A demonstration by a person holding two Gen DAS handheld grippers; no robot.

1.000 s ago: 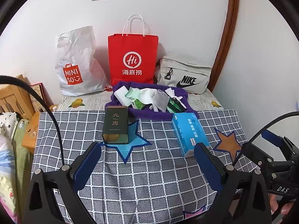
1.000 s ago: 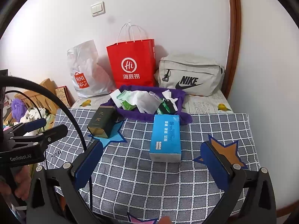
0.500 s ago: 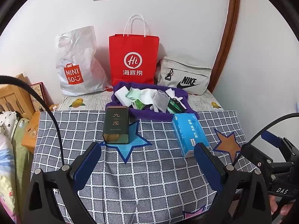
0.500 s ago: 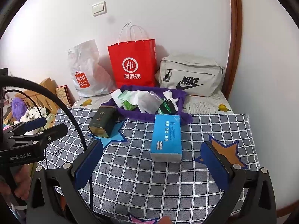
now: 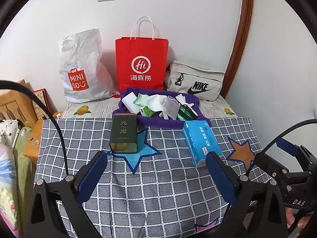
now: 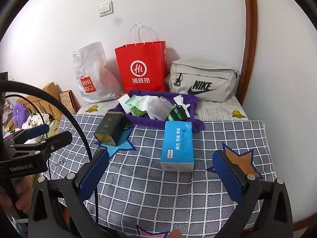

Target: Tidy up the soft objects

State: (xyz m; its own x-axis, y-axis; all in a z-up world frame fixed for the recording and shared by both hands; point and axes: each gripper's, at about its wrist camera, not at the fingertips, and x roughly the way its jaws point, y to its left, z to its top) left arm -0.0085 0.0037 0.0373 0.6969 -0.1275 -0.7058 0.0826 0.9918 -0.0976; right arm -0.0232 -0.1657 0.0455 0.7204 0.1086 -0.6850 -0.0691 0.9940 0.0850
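Observation:
A blue tissue pack [image 5: 202,139] [image 6: 177,144] lies on the checked cloth, right of centre. A dark green tin [image 5: 123,132] [image 6: 110,131] lies on a blue star to its left. Behind them a purple fabric tray [image 5: 130,115] [image 6: 195,123] holds white and green soft packets and cloths [image 5: 158,104] [image 6: 152,105]. My left gripper [image 5: 156,175] is open and empty, low over the near cloth. My right gripper [image 6: 161,175] is open and empty, just in front of the tissue pack.
A white MINISO bag [image 5: 81,67], a red paper bag [image 5: 141,63] and a grey Nike pouch [image 5: 195,81] stand against the back wall. A wooden crate [image 5: 13,107] and plush toys [image 6: 25,117] are off the table's left edge. The right wall is close.
Both views have shifted only very slightly; both grippers remain open and nothing on the table has moved.

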